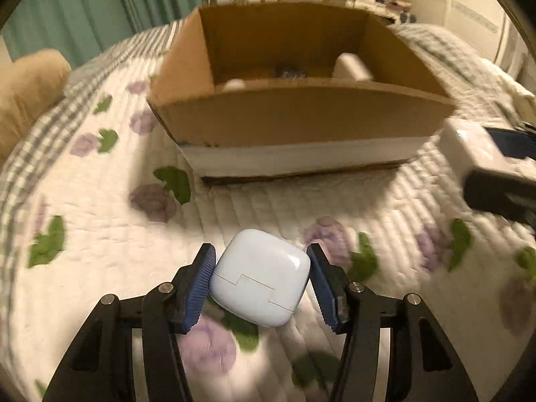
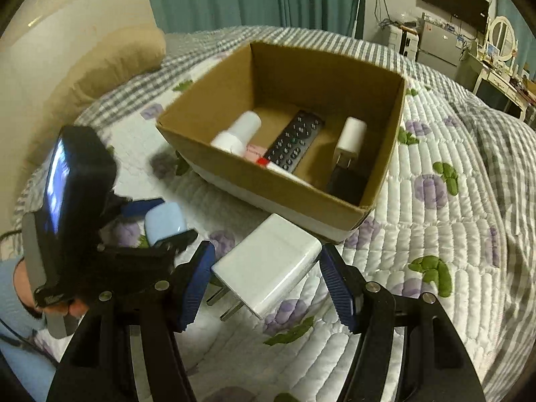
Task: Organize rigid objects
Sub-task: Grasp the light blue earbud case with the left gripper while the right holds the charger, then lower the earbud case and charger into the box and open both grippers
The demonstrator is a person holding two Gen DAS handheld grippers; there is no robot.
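My left gripper [image 1: 261,278] is shut on a pale blue earbud case [image 1: 259,276], held just above the quilt in front of the cardboard box [image 1: 294,124]. The case also shows in the right wrist view [image 2: 165,222]. My right gripper [image 2: 264,279] is closed around a white wall charger [image 2: 268,271] with its prongs pointing lower left, close to the box [image 2: 268,181]. Inside the box lie a black remote [image 2: 294,140], a white bottle [image 2: 238,132], a white adapter [image 2: 350,137] and a dark item [image 2: 348,181].
The box stands on a bed with a white floral quilt [image 2: 435,234]. A tan pillow [image 2: 110,63] lies at the far left. The left gripper's body and camera [image 2: 73,181] sit close at the left of the right wrist view. Furniture stands beyond the bed.
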